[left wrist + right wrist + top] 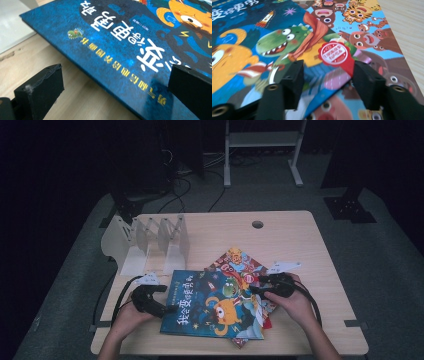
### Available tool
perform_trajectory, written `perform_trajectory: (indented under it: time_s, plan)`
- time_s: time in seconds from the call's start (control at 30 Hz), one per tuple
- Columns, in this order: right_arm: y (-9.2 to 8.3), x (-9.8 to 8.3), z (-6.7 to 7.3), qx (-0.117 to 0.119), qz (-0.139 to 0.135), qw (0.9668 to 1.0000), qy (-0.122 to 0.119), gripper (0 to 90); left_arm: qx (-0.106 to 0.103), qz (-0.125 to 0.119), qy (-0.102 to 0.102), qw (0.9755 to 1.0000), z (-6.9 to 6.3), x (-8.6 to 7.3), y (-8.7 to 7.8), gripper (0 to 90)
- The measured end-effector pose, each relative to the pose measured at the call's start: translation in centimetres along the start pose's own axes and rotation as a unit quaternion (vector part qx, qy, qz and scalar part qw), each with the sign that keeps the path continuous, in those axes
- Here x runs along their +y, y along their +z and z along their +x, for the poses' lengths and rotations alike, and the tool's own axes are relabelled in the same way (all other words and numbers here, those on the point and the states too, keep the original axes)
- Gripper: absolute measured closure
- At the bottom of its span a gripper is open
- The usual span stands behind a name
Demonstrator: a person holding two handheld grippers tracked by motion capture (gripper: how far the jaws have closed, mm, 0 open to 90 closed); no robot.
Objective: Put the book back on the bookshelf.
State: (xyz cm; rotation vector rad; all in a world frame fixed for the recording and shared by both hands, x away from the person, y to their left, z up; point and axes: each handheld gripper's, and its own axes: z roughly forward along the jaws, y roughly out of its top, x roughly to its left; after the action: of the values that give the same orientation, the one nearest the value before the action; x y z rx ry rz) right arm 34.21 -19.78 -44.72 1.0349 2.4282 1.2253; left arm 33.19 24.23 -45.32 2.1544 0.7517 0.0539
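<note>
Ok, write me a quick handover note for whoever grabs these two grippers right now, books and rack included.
Left gripper: jaws open, straddling the left edge of the blue picture book, not clamped.
Right gripper: jaws part open over the book's right edge, nothing pinched that I can tell.
Things: blue book lies flat on top of the animal-cover book near the table's front; the white book rack stands at the back left with no book in it.
Done: nothing lifted.
Left: probably grip the top book and stand it in the rack, then the other one.
</note>
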Motion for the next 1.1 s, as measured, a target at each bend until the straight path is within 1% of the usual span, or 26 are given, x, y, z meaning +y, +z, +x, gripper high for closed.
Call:
perform_trajectory:
  time_s: [0.03, 0.07, 0.1, 0.13, 0.17, 0.2, 0.23, 0.27, 0.3, 0.33, 0.37, 0.4, 0.43, 0.47, 0.5, 0.6, 0.63, 0.67, 0.73, 0.77, 0.8, 0.9, 0.93, 1.1]
  plan:
    - [-0.3, -0.1, 0.0, -0.001, -0.001, 1.0000, -0.004, 52.1, 0.001, 0.000, -0.004, 1.0000, -0.1, -0.1, -0.1, 0.0]
    - [-0.7, -0.4, -0.1, 0.000, -0.002, 0.9999, -0.011, 54.8, 0.002, 0.002, -0.007, 1.0000, -0.1, -0.2, -0.3, 0.0]
    - [-1.1, -0.6, -0.1, 0.007, -0.001, 0.9999, -0.014, 58.4, 0.000, 0.002, -0.011, 0.9999, -0.2, -0.3, -0.4, 0.0]
    - [-1.9, -1.0, -0.1, 0.021, 0.004, 0.9995, -0.023, 65.2, -0.002, 0.001, -0.014, 0.9999, -0.2, -0.4, -0.6, 0.0]
    - [-1.9, -1.0, -0.1, 0.021, 0.004, 0.9995, -0.023, 65.2, 0.000, 0.001, -0.016, 0.9999, -0.2, -0.5, -0.6, 0.0]
    - [-2.2, -1.1, 0.0, 0.023, 0.005, 0.9994, -0.025, 68.8, 0.003, 0.004, -0.015, 0.9999, -0.2, -0.7, -0.8, 0.0]
    - [-2.9, -1.6, 0.1, 0.035, 0.006, 0.9987, -0.035, 74.6, 0.005, 0.007, -0.016, 0.9998, -0.2, -0.8, -1.0, 0.0]
    - [-3.1, -1.8, 0.1, 0.039, 0.008, 0.9983, -0.042, 77.8, 0.005, 0.008, -0.019, 0.9998, -0.2, -0.9, -1.1, 0.0]
    - [-3.1, -1.8, 0.1, 0.039, 0.008, 0.9983, -0.042, 77.8, 0.006, 0.010, -0.020, 0.9997, -0.1, -1.0, -1.2, 0.0]
    - [-3.5, -2.2, 0.2, 0.047, 0.013, 0.9976, -0.049, 82.2, 0.011, 0.007, -0.022, 0.9997, 0.0, -1.0, -1.5, 0.0]
    - [-3.5, -2.2, 0.2, 0.047, 0.013, 0.9976, -0.049, 82.2, 0.011, 0.007, -0.022, 0.9997, 0.0, -1.0, -1.5, 0.0]
    - [-3.6, -2.5, 0.4, 0.062, 0.020, 0.9964, -0.053, 86.5, 0.011, 0.006, -0.024, 0.9996, 0.1, -1.0, -1.6, 0.0]
    - [-3.6, -2.5, 0.4, 0.062, 0.020, 0.9964, -0.053, 86.5, 0.012, 0.003, -0.026, 0.9996, 0.1, -1.1, -1.7, 0.0]
    - [-3.6, -2.8, 0.8, 0.079, 0.026, 0.9948, -0.059, 88.5, 0.013, 0.003, -0.028, 0.9995, 0.1, -1.2, -1.8, 0.0]
    - [-3.6, -2.8, 0.8, 0.079, 0.026, 0.9948, -0.059, 88.5, 0.012, 0.003, -0.028, 0.9995, 0.1, -1.2, -1.8, 0.0]
    - [-3.4, -2.8, 1.3, 0.090, 0.037, 0.9925, -0.075, 88.9, 0.011, 0.008, -0.029, 0.9995, 0.3, -1.4, -1.8, 0.0]
    - [-3.4, -2.8, 1.3, 0.090, 0.037, 0.9925, -0.075, 88.9, 0.011, 0.008, -0.029, 0.9995, 0.3, -1.4, -1.8, 0.0]
    - [-3.3, -2.8, 1.4, 0.095, 0.039, 0.9916, -0.078, 89.1, 0.011, 0.007, -0.032, 0.9994, 0.4, -1.5, -1.8, 0.0]
    - [-3.3, -2.7, 1.5, 0.092, 0.041, 0.9915, -0.082, 89.1, 0.006, 0.004, -0.040, 0.9992, 0.7, -1.6, -1.8, 0.0]
    - [-3.3, -2.7, 1.5, 0.092, 0.041, 0.9915, -0.082, 89.1, 0.006, 0.004, -0.040, 0.9992, 0.7, -1.6, -1.8, 0.0]
    - [-3.3, -2.7, 1.4, 0.094, 0.041, 0.9915, -0.080, 89.1, -0.002, 0.005, -0.045, 0.9990, 0.9, -1.6, -1.8, 0.0]
    - [-3.2, -2.7, 1.4, 0.097, 0.039, 0.9914, -0.079, 89.1, -0.007, 0.006, -0.045, 0.9989, 1.0, -1.6, -1.7, 0.0]
    - [-3.0, -2.6, 1.5, 0.099, 0.037, 0.9910, -0.083, 89.1, -0.009, 0.006, -0.045, 0.9990, 1.0, -1.6, -1.6, 0.0]
    - [-2.5, -2.3, 1.8, 0.105, 0.038, 0.9901, -0.085, 89.1, -0.009, 0.004, -0.046, 0.9989, 1.1, -1.5, -1.5, 0.0]
